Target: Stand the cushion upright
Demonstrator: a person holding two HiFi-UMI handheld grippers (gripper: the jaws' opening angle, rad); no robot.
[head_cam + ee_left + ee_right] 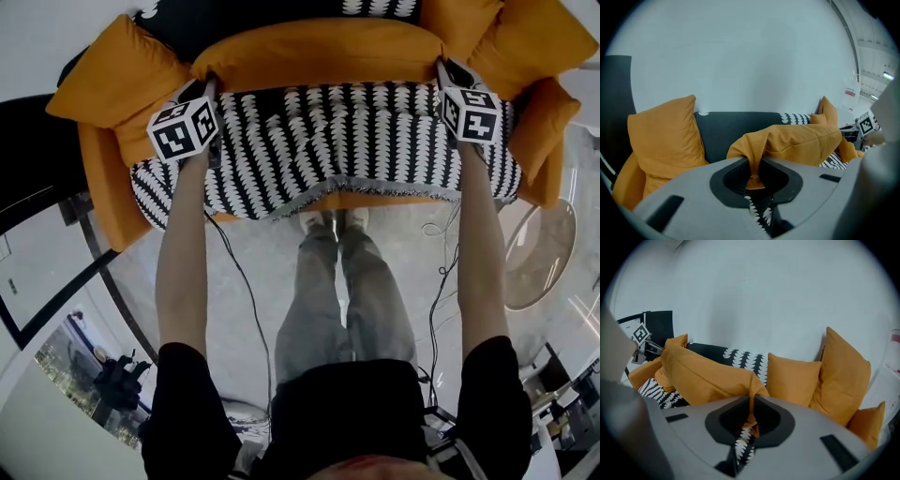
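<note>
A long orange cushion lies across the back of the sofa seat, above a black-and-white patterned throw. My left gripper is shut on the cushion's left corner, and my right gripper is shut on its right corner. In the left gripper view the orange fabric bunches into the pinched jaws of the left gripper. The right gripper view shows the same cushion running off to the left from the closed right gripper. The cushion hangs slightly lifted between both grips.
Other orange cushions lean at the sofa's left end and right end. Two more stand against the dark backrest. A round glass table stands at the right. Cables trail on the floor by the person's legs.
</note>
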